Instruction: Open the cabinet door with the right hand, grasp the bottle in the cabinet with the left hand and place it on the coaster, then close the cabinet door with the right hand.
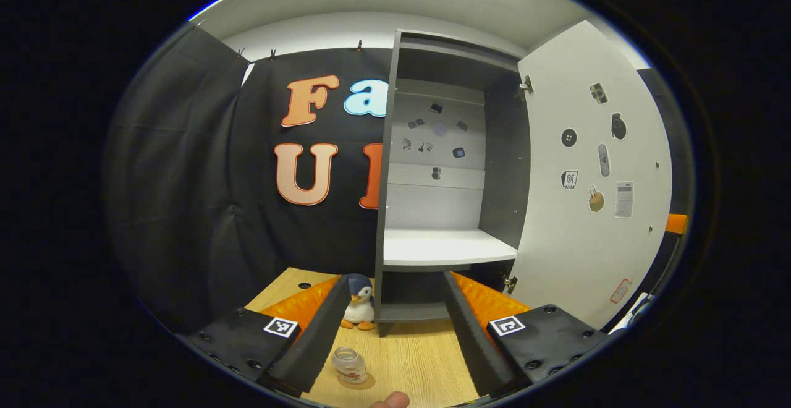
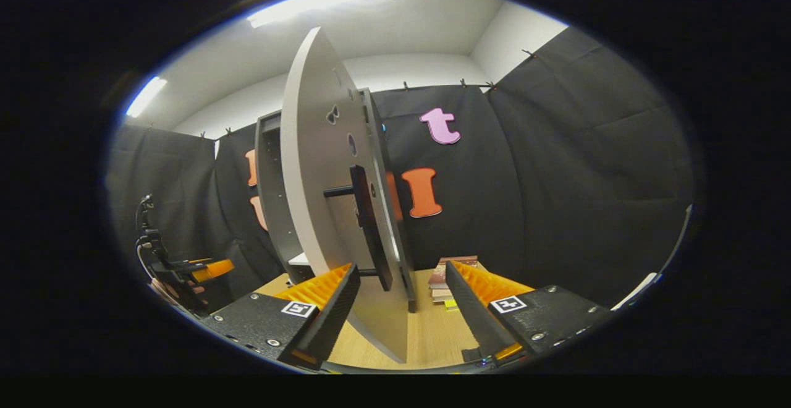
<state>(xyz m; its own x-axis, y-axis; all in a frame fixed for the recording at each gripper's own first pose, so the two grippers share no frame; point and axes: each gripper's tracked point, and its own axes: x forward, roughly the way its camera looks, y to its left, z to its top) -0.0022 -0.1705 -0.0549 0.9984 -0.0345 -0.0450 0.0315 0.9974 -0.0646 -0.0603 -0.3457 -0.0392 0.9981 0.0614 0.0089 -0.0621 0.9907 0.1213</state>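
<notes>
The grey cabinet (image 1: 386, 167) stands with its white door (image 1: 587, 210) swung wide to the right, and its white shelf (image 1: 445, 247) is bare. A small clear glass bottle (image 1: 350, 365) stands upright on the wooden table, low between the fingers of my open left gripper (image 1: 397, 277), touching neither finger. I cannot make out a coaster under it. In the right gripper view the door (image 2: 315, 167) is seen nearly edge-on. Its black bar handle (image 2: 369, 225) reaches down between the spread fingers of my open right gripper (image 2: 401, 266), which do not press on it.
A penguin plush (image 1: 359, 308) sits on the table (image 1: 420, 358) just left of the cabinet's foot. A stack of books (image 2: 454, 275) lies beyond the door. The left gripper (image 2: 185, 272) and the hand holding it appear far left. A fingertip (image 1: 389, 400) pokes in at the bottom edge.
</notes>
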